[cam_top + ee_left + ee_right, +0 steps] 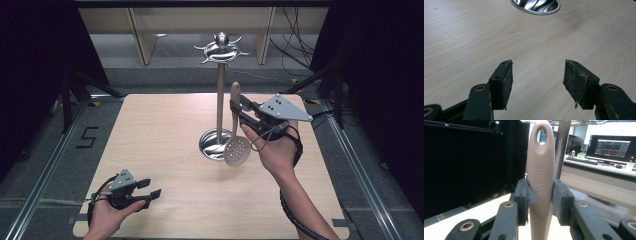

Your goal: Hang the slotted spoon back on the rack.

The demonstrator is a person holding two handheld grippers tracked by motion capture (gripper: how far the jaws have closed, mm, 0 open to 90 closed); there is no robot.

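now skimmer (235,135) handle clamped in r gripper (239,111), upright beside rack pole (220,100).

beige slotted spoon (236,135) hangs upright, perforated bowl down, beside the stand's pole (220,100)

A lab set up for recording: black curtains (30,60) flank a wooden table (165,150), cables (295,45) trail on the floor behind, and a lit computer monitor (612,146) sits on a desk (599,168).

Pale wooden tabletop (165,150) at centre. Black "5" floor marking (86,137) at 9 o'clock. Lit computer monitor (614,145) on desk at 2 o'clock.
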